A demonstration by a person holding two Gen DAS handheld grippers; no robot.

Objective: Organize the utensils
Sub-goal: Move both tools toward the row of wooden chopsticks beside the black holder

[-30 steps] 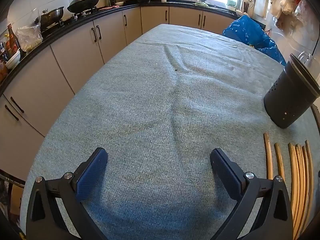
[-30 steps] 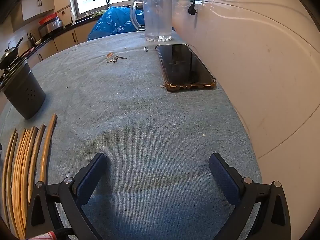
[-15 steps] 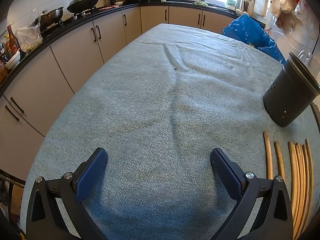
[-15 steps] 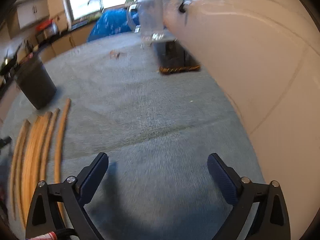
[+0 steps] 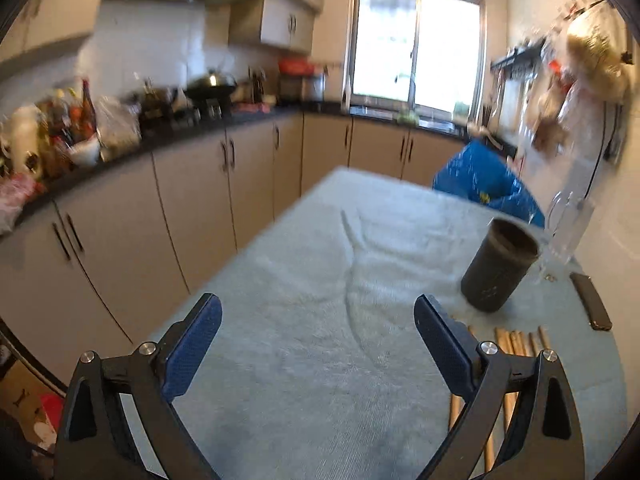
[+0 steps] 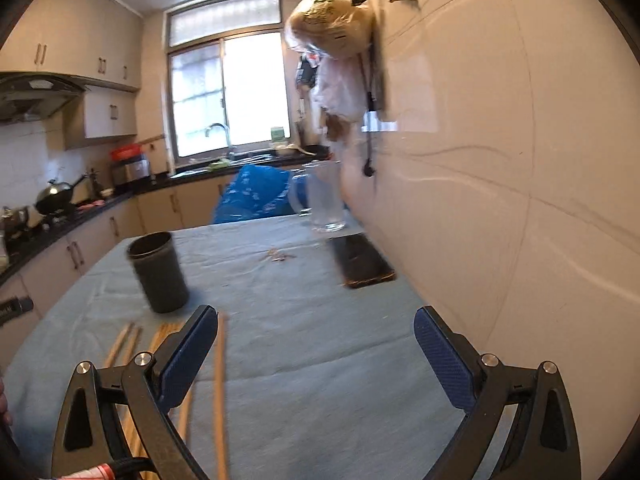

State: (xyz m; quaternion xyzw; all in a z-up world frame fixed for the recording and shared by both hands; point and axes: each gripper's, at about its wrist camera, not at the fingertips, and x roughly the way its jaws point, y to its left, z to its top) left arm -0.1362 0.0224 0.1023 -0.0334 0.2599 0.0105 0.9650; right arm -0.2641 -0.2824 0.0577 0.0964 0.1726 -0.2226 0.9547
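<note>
Several wooden chopsticks (image 5: 516,340) lie side by side on the grey-blue tablecloth (image 5: 312,248), partly hidden behind my left gripper's right finger. A black perforated utensil holder (image 5: 496,272) stands upright just beyond them. My left gripper (image 5: 316,304) hovers above the cloth to the left of the chopsticks; its jaws are closing slightly but stand wide, with nothing between them. In the right wrist view the chopsticks (image 6: 219,380) run under the left finger and the holder (image 6: 160,276) stands beyond. My right gripper (image 6: 316,314) is open and empty.
A phone (image 6: 362,260) lies by the white wall (image 6: 500,200), with a glass mug (image 6: 324,200) and a blue bag (image 6: 256,196) behind it. Small keys (image 6: 278,257) rest mid-table. Kitchen cabinets (image 5: 180,200) line the left side.
Both grippers have risen and tipped upward, so the views now take in the room rather than just the cloth. The holder and chopsticks sit lower and farther off. Both grippers stay empty.
</note>
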